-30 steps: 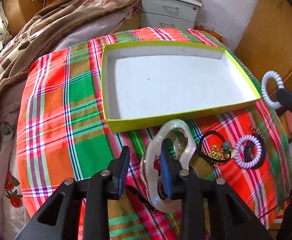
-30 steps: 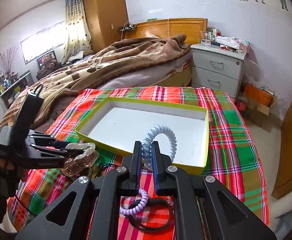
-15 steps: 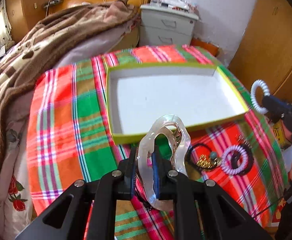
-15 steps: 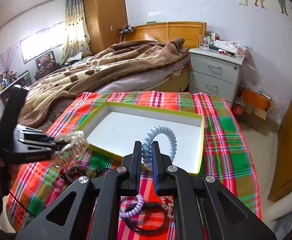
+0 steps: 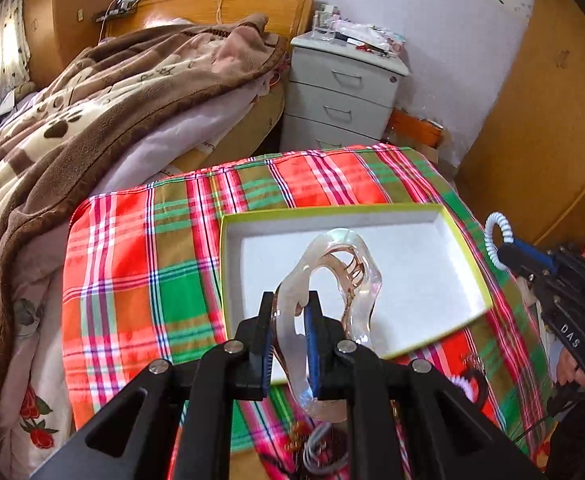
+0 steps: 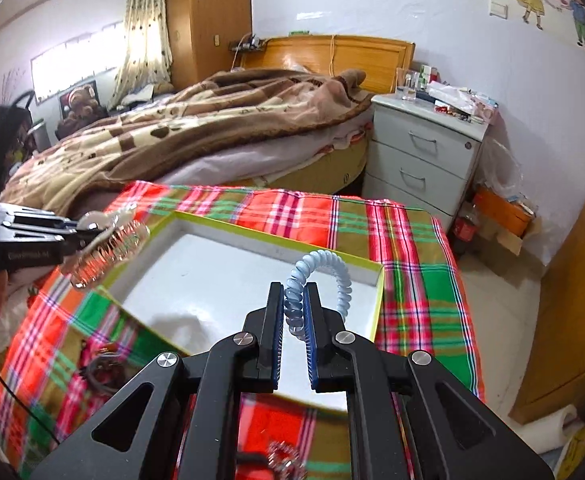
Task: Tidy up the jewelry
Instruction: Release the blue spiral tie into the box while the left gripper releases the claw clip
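Note:
My left gripper (image 5: pixel 290 300) is shut on a clear plastic hair claw clip (image 5: pixel 356 264) and holds it in the air over the near edge of the white box with a lime-green rim (image 5: pixel 332 211). In the right wrist view the clip (image 6: pixel 108 248) and the left gripper (image 6: pixel 88 232) hang above the box's left corner. My right gripper (image 6: pixel 294 292) is shut on a pale blue spiral hair tie (image 6: pixel 328 258), held above the box floor (image 6: pixel 212 280). The left wrist view shows that right gripper (image 5: pixel 504 254) and the tie (image 5: pixel 490 236) at the box's right side.
The box sits on a red-green plaid cloth (image 5: pixel 132 280). Loose pieces lie in front of it: a lavender spiral tie with a black band (image 5: pixel 462 384), dark rings (image 6: pixel 104 368), a sparkly piece (image 6: pixel 284 464). Behind stand a bed with a brown blanket (image 6: pixel 212 128) and a grey nightstand (image 6: pixel 424 160).
The left gripper's jaws closed on the clip, then lifted it off the cloth toward the box. The right gripper carried the blue spiral tie further over the box.

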### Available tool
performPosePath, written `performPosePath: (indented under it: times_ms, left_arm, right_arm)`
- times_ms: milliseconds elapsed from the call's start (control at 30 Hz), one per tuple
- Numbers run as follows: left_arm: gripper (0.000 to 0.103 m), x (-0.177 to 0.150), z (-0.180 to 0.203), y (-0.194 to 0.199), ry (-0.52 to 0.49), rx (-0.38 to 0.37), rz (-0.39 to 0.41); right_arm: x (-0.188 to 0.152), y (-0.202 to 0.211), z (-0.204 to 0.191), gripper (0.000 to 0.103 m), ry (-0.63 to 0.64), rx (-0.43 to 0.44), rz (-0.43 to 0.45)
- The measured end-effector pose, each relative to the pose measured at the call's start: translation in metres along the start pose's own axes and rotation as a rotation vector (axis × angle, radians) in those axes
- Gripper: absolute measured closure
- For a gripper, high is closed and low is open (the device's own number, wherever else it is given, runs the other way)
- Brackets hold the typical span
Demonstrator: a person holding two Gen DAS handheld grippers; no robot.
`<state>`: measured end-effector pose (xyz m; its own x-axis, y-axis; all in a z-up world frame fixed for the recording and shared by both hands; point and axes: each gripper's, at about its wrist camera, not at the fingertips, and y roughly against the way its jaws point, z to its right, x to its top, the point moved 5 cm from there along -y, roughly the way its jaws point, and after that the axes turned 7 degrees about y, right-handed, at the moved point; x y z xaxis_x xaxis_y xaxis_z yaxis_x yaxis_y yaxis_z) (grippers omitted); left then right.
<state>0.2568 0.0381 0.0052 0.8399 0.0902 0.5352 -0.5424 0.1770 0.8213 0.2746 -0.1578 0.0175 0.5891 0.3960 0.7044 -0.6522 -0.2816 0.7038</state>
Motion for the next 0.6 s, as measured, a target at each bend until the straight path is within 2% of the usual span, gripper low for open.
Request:
performPosePath:
  times_ms: [100,300,600]
  left_arm:
    - [0.089,0.008,-0.004,-0.017,0.015,0.018,-0.017]
    - [0.089,0.02,-0.01,-0.048,0.052,0.008,-0.047]
    - [0.089,0.02,-0.01,-0.083,0.035,0.048,-0.078]
  right_arm:
    - [0.002,-0.021,0.007,0.093,0.014,-0.004,-0.044]
    - [-0.003,-0.059,0.013,0.093,0.038,-0.01,-0.128]
    - [-0.01,-0.092,0.011,0.093,0.074,-0.013,-0.199]
